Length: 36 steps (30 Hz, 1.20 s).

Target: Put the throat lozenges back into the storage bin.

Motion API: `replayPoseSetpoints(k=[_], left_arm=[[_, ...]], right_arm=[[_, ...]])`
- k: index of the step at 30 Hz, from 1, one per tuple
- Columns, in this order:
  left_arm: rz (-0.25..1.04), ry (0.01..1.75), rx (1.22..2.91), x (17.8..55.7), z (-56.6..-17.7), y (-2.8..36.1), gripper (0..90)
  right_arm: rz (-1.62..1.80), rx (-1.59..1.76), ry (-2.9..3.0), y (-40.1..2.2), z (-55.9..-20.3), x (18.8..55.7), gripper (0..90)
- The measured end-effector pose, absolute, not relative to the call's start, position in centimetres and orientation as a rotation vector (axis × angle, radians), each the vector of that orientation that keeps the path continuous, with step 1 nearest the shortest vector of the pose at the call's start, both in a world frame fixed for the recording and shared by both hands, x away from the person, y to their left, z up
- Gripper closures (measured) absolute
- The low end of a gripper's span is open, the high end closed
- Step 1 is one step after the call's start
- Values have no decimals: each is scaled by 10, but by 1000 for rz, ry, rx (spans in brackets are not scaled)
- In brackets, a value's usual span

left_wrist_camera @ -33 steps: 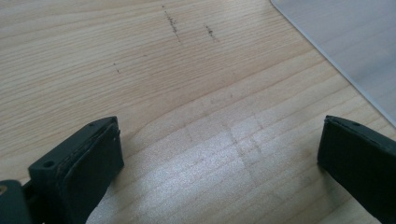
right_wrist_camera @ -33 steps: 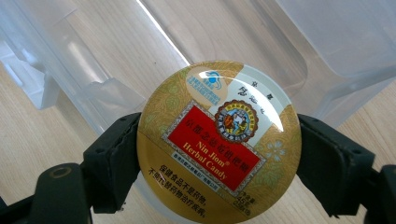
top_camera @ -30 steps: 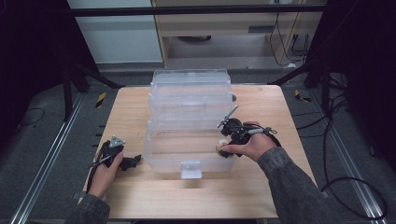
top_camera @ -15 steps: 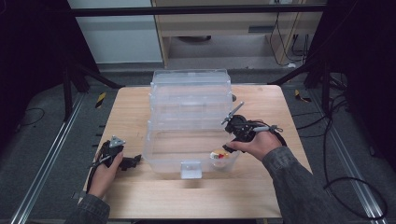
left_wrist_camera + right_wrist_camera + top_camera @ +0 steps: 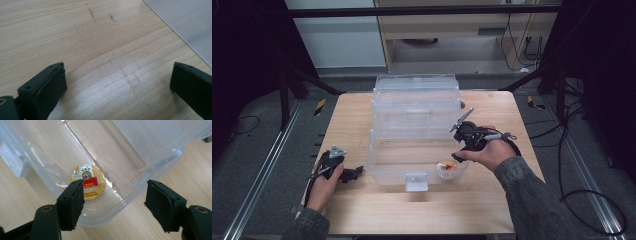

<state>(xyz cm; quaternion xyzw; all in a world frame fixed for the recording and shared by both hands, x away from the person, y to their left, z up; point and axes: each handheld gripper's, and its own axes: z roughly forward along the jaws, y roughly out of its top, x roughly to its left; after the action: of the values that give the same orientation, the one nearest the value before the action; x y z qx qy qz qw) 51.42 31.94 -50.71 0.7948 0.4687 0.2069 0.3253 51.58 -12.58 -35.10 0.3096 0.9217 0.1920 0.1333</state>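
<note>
A small round tin (image 5: 447, 167) with a gold and red label lies in the near right corner of a clear plastic bin (image 5: 387, 165). In the right gripper view the tin (image 5: 92, 176) sits on the bin's floor, below and beyond the jaws. My right gripper (image 5: 458, 157) hovers over the bin's near right rim (image 5: 125, 200). It is open, its jaws have just been opening, and nothing is between them (image 5: 113, 192). My left gripper (image 5: 356, 173) rests on the table left of the bin, open (image 5: 117, 77) over bare wood.
The bin's clear lid (image 5: 416, 97) stands open at the back. A white latch (image 5: 416, 181) juts from the bin's front wall. The wooden table (image 5: 347, 125) has bare room left, right and in front of the bin.
The right gripper let go of the tin, which now lies in the bin's near right corner. The gripper has drawn up and back a little. The left hand has not moved.
</note>
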Motion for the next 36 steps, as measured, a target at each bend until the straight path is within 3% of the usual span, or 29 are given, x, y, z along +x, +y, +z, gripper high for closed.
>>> replayPoseSetpoints(k=[29,34,36], left_arm=[[598,961,1989,483,-416,318,26],[586,870,2032,477,-405,306,20],[577,836,2053,474,-403,299,22]], right_arm=[[553,859,2605,-137,-326,525,164],[543,856,2601,-136,-322,529,158],[549,828,2588,-136,-320,530,194]])
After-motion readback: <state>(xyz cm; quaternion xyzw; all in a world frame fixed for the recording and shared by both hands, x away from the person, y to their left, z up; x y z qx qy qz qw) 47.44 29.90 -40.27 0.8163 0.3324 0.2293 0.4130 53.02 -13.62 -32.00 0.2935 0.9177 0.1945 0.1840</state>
